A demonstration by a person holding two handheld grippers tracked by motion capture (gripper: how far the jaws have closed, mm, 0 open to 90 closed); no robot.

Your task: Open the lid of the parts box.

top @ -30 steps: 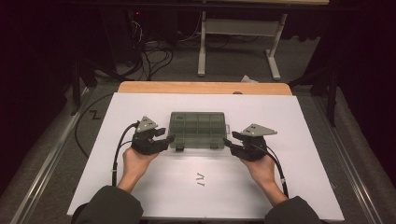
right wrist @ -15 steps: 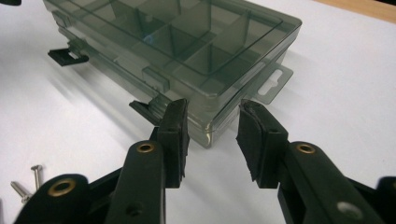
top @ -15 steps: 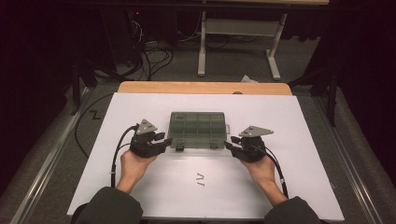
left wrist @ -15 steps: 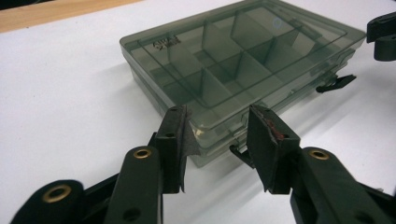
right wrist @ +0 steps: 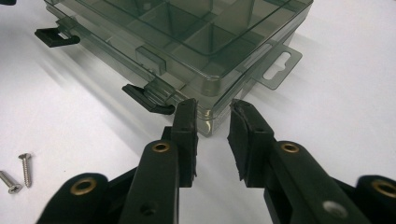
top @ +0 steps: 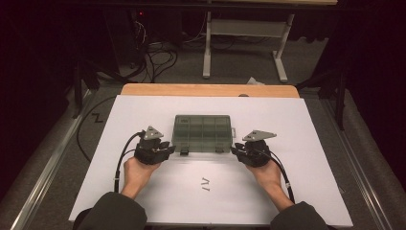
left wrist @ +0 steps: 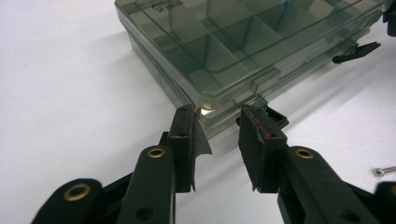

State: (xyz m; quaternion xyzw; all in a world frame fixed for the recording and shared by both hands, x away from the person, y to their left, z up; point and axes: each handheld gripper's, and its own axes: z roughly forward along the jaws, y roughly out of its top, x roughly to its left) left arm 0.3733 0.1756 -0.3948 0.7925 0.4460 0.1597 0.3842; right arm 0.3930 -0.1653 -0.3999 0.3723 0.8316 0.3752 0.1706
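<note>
Smoked clear compartment box (top: 203, 133) lying flat and lid-down at centre frame on the white bench (top: 306, 120), black front latches (right wrist: 148, 99) facing the lower edge. Left hand-held gripper (top: 167, 148) poised at the box's lower-left corner, right hand-held gripper (top: 234, 150) at its lower-right corner. In the left gripper view, jaws part open and just been closing, tips (left wrist: 187, 114) astride the near corner of the box (left wrist: 224, 51), pads apparently not yet pressing. Same on the right: jaws narrowed, corner of the box (right wrist: 205, 32) between them, small gaps showing, nothing gripped. Two loose screws (right wrist: 18, 172) at lower left of the right gripper view. Step in hand, seemingly: taking hold of both front corners. Next: finishing the squeeze evenly, keeping clear of the latches, then lifting or steadying level.
</note>
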